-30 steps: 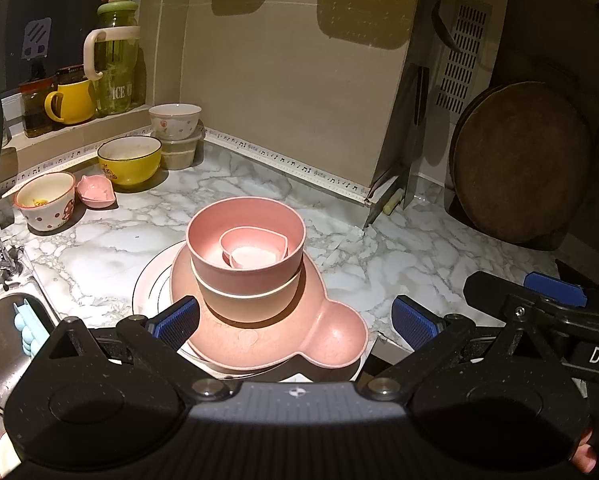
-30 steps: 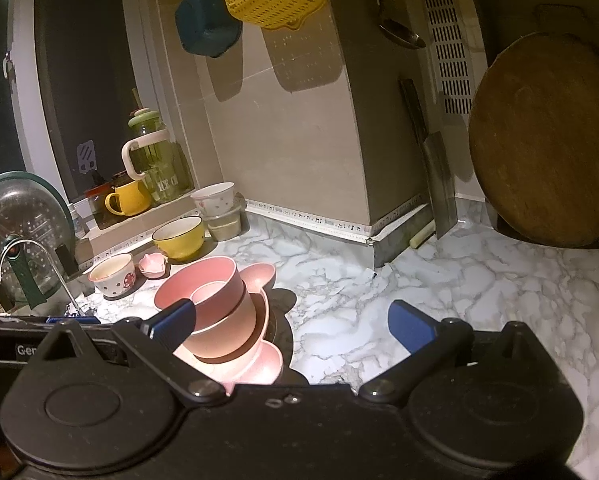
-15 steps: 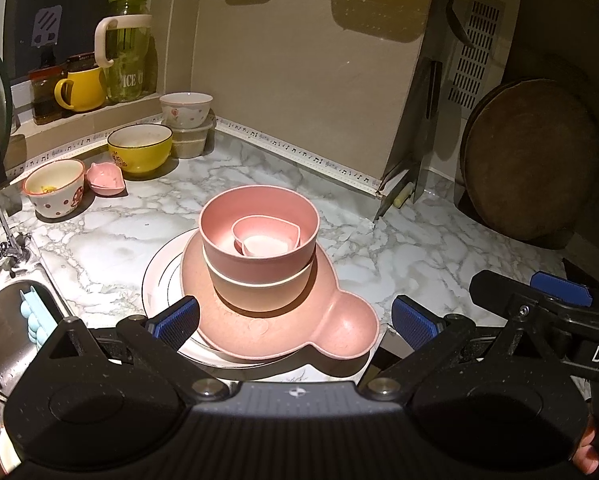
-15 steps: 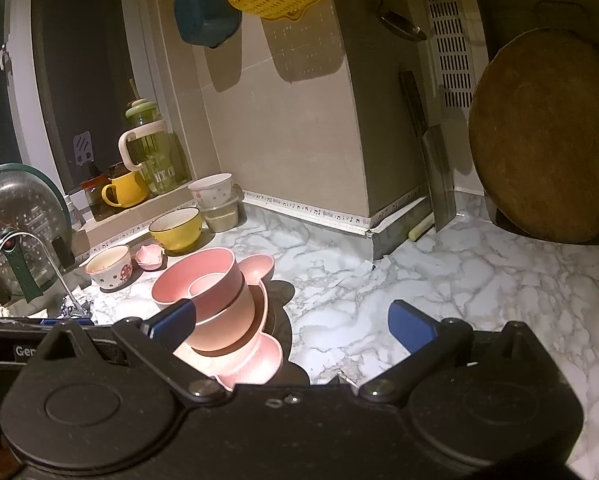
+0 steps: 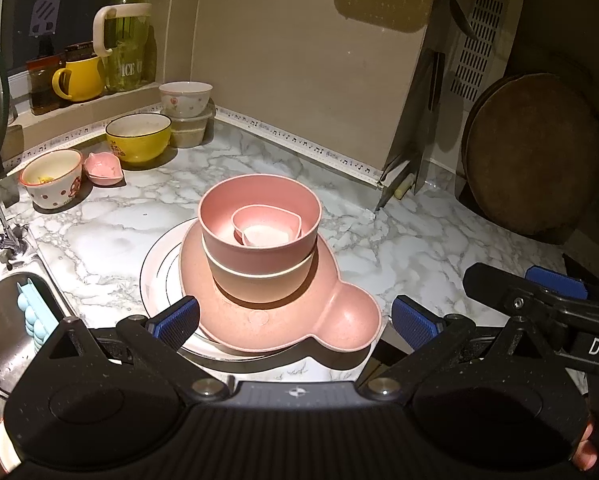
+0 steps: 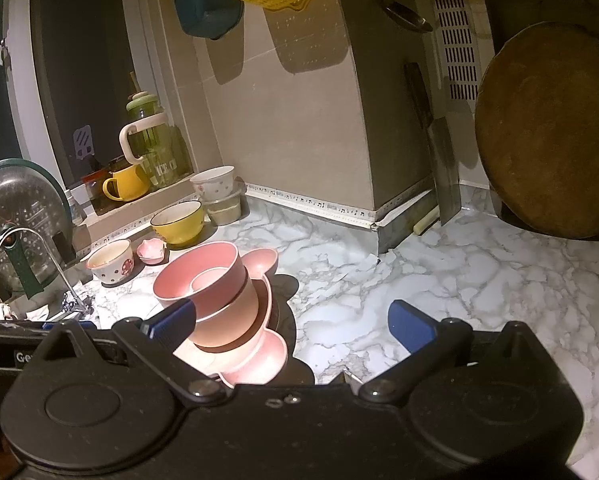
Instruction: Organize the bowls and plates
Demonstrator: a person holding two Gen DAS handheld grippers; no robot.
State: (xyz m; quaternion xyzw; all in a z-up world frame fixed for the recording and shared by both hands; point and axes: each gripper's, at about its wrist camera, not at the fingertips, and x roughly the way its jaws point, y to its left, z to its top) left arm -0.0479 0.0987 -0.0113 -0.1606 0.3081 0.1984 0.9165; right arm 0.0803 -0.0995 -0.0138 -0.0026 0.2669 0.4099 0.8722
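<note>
A stack stands on the marble counter: a white plate (image 5: pixel 159 264) at the bottom, a pink mouse-shaped plate (image 5: pixel 339 316) on it, then a beige bowl (image 5: pixel 259 284), a large pink bowl (image 5: pixel 259 208) and small pink dishes (image 5: pixel 267 228) nested inside. The stack also shows in the right wrist view (image 6: pixel 215 284). My left gripper (image 5: pixel 293 322) is open and empty, just in front of the stack. My right gripper (image 6: pixel 291 318) is open and empty, to the right of the stack; it also shows in the left wrist view (image 5: pixel 555 288).
A yellow bowl (image 5: pixel 138 136), a spotted bowl (image 5: pixel 51 178), a small pink dish (image 5: pixel 103 168) and a white bowl on a container (image 5: pixel 185 100) stand at the back left. A sink (image 5: pixel 7 320) and tap lie left. A round board (image 5: pixel 531 160) and cleaver lean at right.
Both grippers have drawn back and risen a little from the stack, which now sits lower and more central in the left wrist view. Both stay open.
</note>
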